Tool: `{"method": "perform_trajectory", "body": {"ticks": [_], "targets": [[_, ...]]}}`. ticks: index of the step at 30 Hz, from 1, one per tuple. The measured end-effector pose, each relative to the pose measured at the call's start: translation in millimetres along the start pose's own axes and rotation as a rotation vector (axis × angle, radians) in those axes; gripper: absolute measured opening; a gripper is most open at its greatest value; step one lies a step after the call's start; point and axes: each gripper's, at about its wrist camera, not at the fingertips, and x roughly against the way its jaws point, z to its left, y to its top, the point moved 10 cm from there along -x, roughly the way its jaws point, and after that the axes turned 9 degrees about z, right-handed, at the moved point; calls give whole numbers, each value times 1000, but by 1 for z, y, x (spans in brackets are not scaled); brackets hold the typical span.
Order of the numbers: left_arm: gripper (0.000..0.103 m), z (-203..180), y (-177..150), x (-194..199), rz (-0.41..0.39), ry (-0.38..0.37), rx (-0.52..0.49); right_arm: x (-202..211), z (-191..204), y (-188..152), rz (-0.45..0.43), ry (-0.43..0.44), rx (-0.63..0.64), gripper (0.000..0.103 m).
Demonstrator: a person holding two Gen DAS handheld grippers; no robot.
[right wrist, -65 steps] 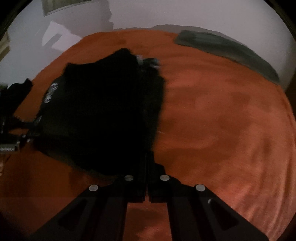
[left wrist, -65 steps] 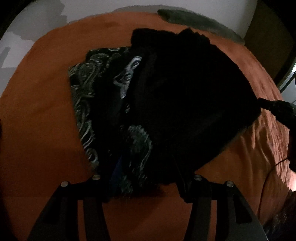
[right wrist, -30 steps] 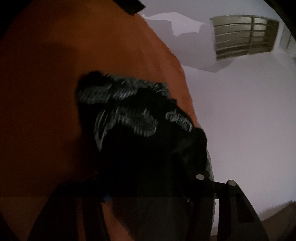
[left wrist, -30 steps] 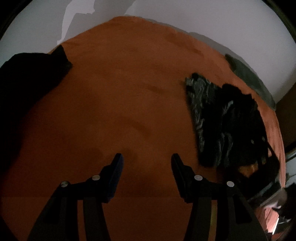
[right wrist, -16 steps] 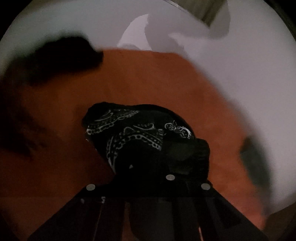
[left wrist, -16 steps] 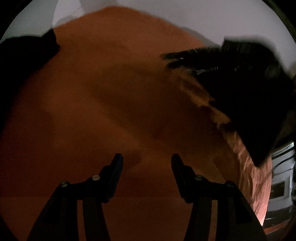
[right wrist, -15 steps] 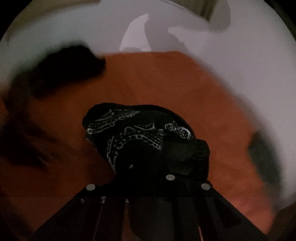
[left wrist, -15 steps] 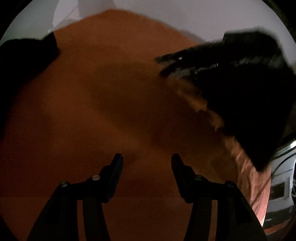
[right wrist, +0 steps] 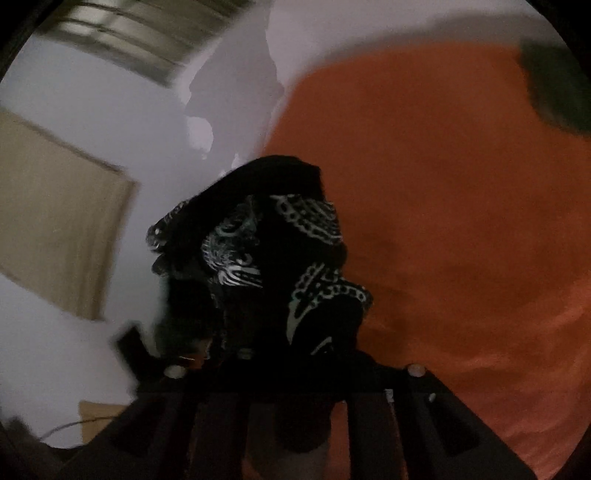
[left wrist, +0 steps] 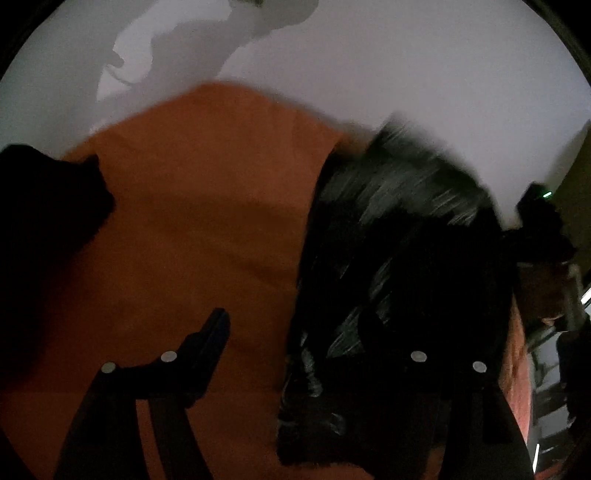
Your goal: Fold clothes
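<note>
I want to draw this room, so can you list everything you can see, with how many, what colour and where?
patterned cloth: one, black with white swirls, bunched up in the right gripper, hanging beside the bed
dark clothes: one heap, black, on the bed's left edge in the left view
bed cover: one, orange, spread over the bed
grey thing: one, dark grey, blurred, at the bed's far corner
wall: white, behind the bed
vent: one, slatted, high on the wall
panel: one, tan, on the wall
left gripper: one, black, open, with the cloth in front of its right finger
right gripper: one, black, shut on the cloth
</note>
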Motion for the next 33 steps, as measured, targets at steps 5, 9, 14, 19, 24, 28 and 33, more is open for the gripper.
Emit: {"method": "perform_trajectory", "body": {"ticks": [5, 9, 14, 19, 24, 28, 33], "targets": [[73, 2, -20, -47, 119, 19, 20, -35, -156, -26, 49, -125, -302, 38], [73, -1, -35, -54, 148, 42, -2, 21, -177, -45, -157, -54, -331, 57], [73, -3, -32, -74, 184, 11, 24, 37, -141, -77, -229, 3, -231, 68], [73, -14, -31, -91, 201, -33, 7, -3, -119, -76, -167, -52, -151, 68], [75, -28, 7, -102, 168, -62, -56, -37, -112, -54, -155, -141, -116, 67], [78, -46, 17, -161, 377, -139, -90, -66, -110, -36, -135, -198, -103, 65], [22, -54, 57, -161, 225, -152, -33, -65, -117, -27, -221, -104, -153, 8]]}}
